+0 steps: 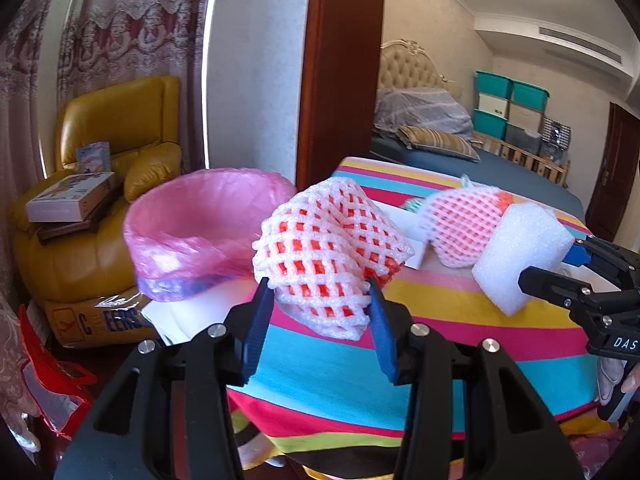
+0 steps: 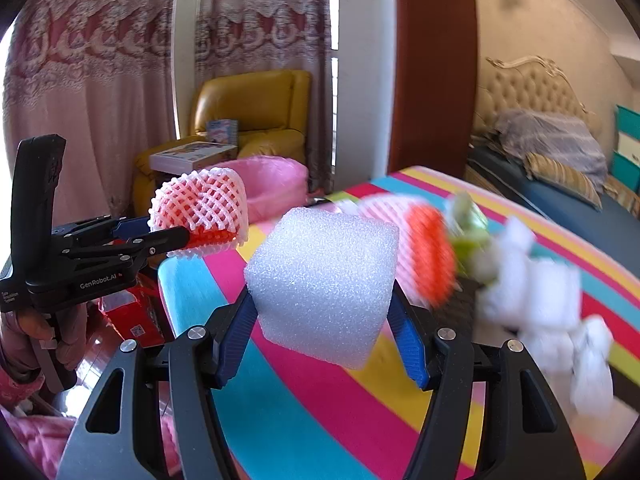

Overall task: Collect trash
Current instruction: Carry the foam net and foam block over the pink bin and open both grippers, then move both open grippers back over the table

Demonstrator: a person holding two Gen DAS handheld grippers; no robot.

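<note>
left gripper (image 1: 320, 300): I see it pinching white-and-red foam mesh fruit sleeve (image 1: 328, 252), held between pads.
right gripper (image 2: 326, 320): clamped on white foam cube (image 2: 320, 280).
pink-lined bin (image 1: 200, 232): just beyond sleeve.

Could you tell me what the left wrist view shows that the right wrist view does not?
Only the left wrist view shows the cardboard box under the armchair and the stacked teal bins. Only the right wrist view shows the white foam scraps on the striped cloth. Both share the left gripper holding the foam net sleeve, the right gripper holding the white foam block, and the pink-lined bin.
</note>
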